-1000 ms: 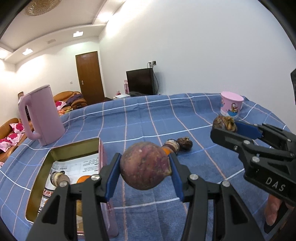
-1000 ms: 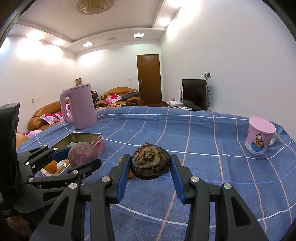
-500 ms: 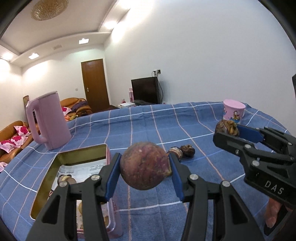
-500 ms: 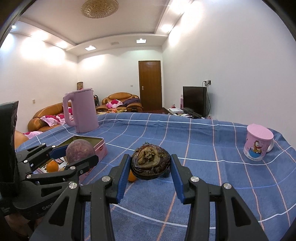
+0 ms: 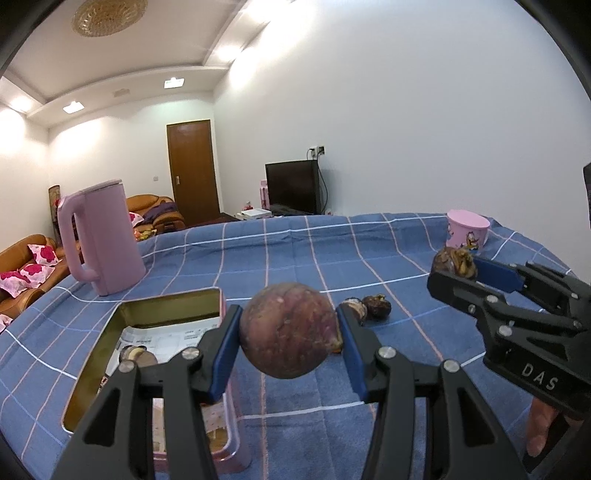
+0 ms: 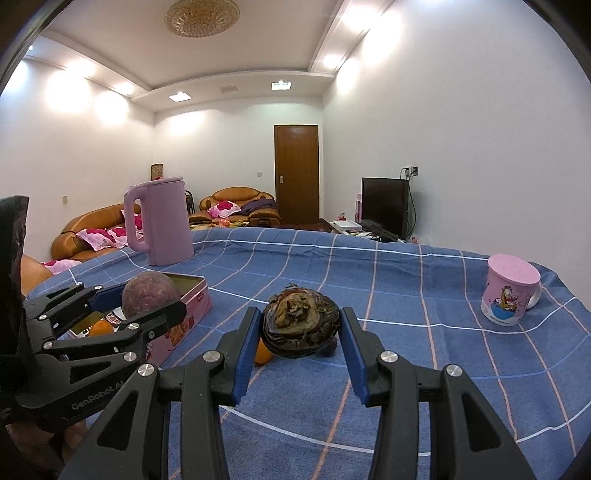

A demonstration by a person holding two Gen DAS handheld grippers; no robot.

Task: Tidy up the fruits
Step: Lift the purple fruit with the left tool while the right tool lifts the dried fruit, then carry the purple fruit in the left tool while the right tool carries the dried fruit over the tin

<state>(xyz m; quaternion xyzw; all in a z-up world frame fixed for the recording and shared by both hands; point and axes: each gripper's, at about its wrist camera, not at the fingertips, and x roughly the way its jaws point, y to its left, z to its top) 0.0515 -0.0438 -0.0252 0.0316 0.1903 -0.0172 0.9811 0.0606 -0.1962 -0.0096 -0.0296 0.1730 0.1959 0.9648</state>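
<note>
The room is bright and evenly lit. Light comes from recessed square ceiling lamps [image 6: 180, 96] that throw hot white patches high on the white painted walls [image 6: 461, 147], washing out detail there. The round woven ceiling fixture [image 5: 109, 16] looks unlit. Shadows on the blue checked tablecloth [image 5: 332, 251] are soft and short. Both views bow hard toward the edges, with black corners; the cloth's grid lines curve. Focus is sharp close in and only slightly soft at the far brown wooden door [image 6: 296, 173].
</note>
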